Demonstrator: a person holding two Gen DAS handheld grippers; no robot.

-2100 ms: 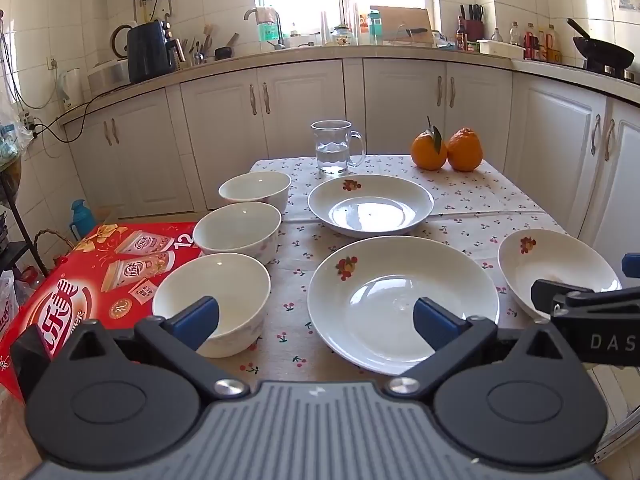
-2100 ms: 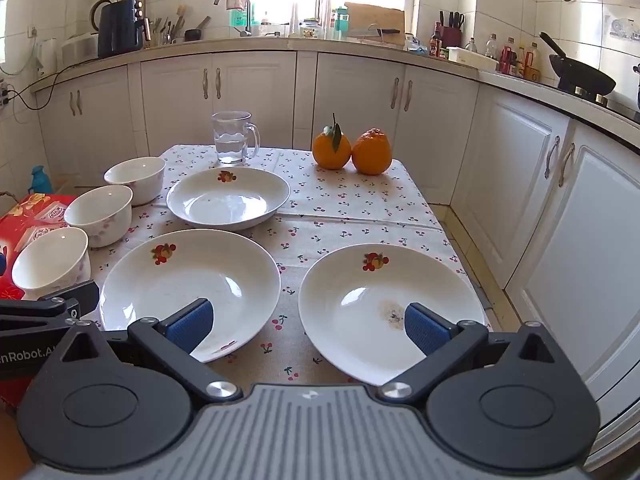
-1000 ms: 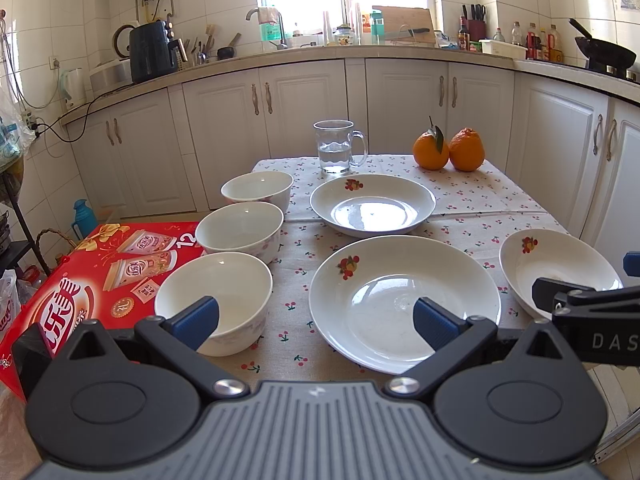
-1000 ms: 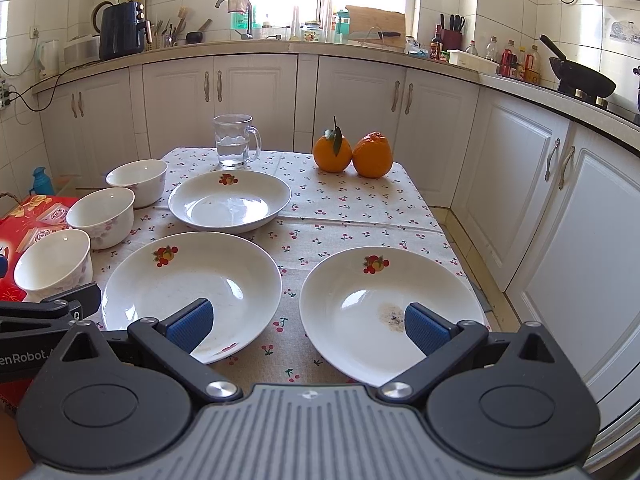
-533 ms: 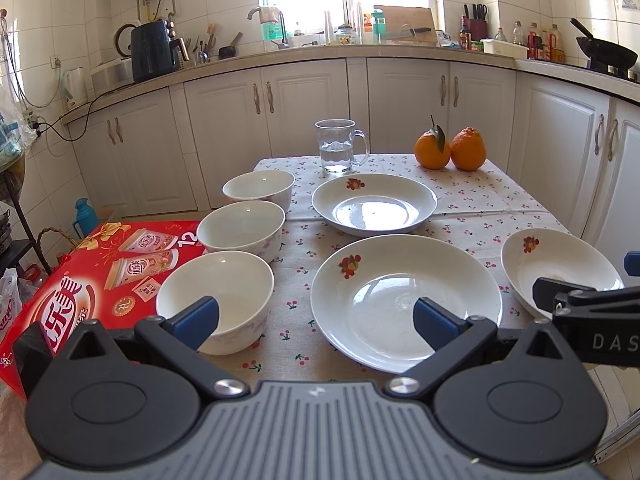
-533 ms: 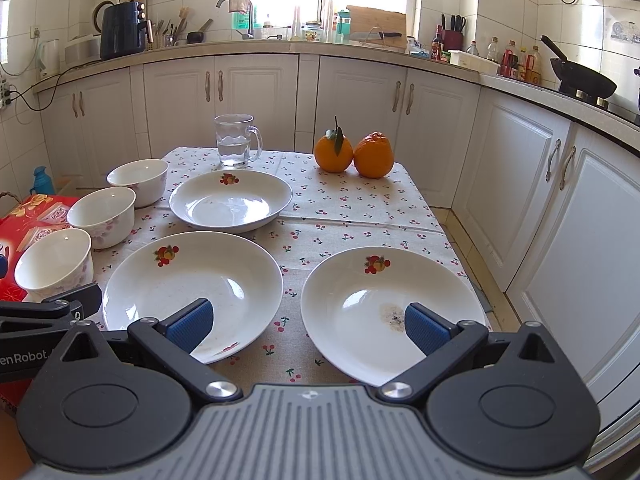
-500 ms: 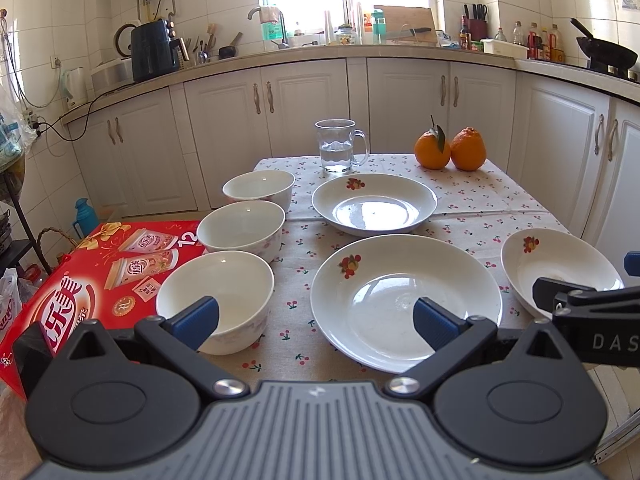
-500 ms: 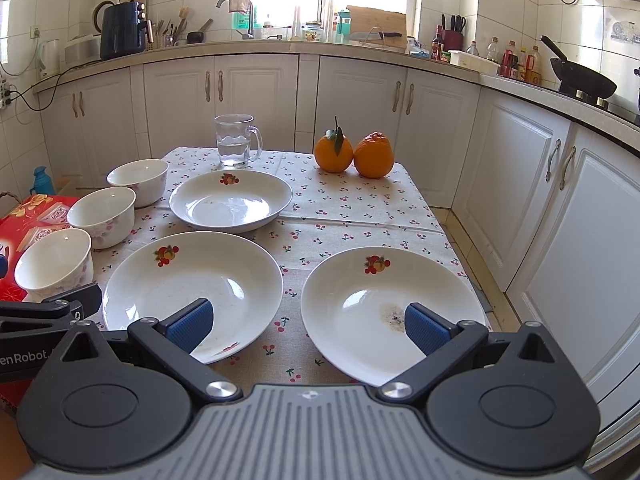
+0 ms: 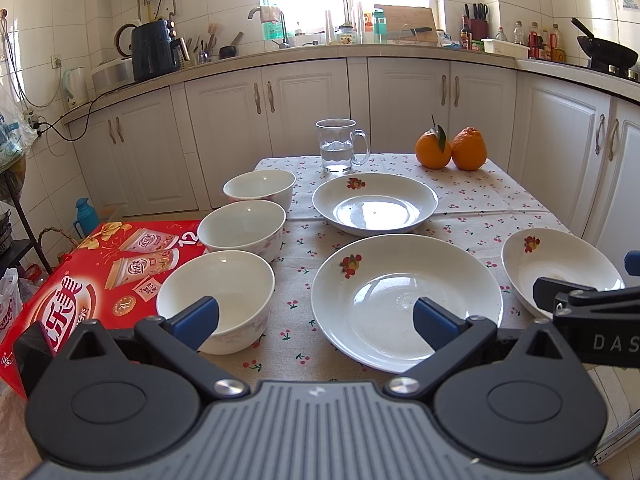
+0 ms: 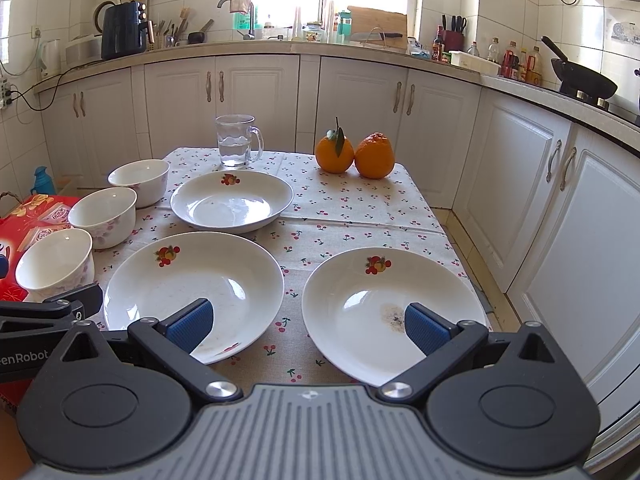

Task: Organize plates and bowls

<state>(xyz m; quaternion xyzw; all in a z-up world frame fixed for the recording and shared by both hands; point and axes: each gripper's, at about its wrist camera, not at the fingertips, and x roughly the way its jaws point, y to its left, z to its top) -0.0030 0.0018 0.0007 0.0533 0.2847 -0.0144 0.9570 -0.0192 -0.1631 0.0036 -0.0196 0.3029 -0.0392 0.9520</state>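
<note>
Three white bowls stand in a row on the table's left: near bowl (image 9: 218, 298), middle bowl (image 9: 242, 230), far bowl (image 9: 260, 188). Three white plates with a fruit motif lie flat: far plate (image 9: 374, 204), near-middle plate (image 9: 406, 300), right plate (image 9: 560, 268), the last with a brown stain (image 10: 394, 314). My left gripper (image 9: 316, 320) is open and empty, low at the front edge, between the near bowl and the near-middle plate. My right gripper (image 10: 306, 328) is open and empty, between the near-middle plate (image 10: 194, 288) and the right plate (image 10: 390, 308).
A glass mug of water (image 9: 338, 146) and two oranges (image 9: 450, 150) stand at the table's far end. A red carton (image 9: 80, 280) lies just left of the bowls. White cabinets (image 10: 560, 208) stand close on the right and behind.
Both grippers have drifted slightly; the view has shifted a little. The plates and bowls have not moved, and both grippers stay open.
</note>
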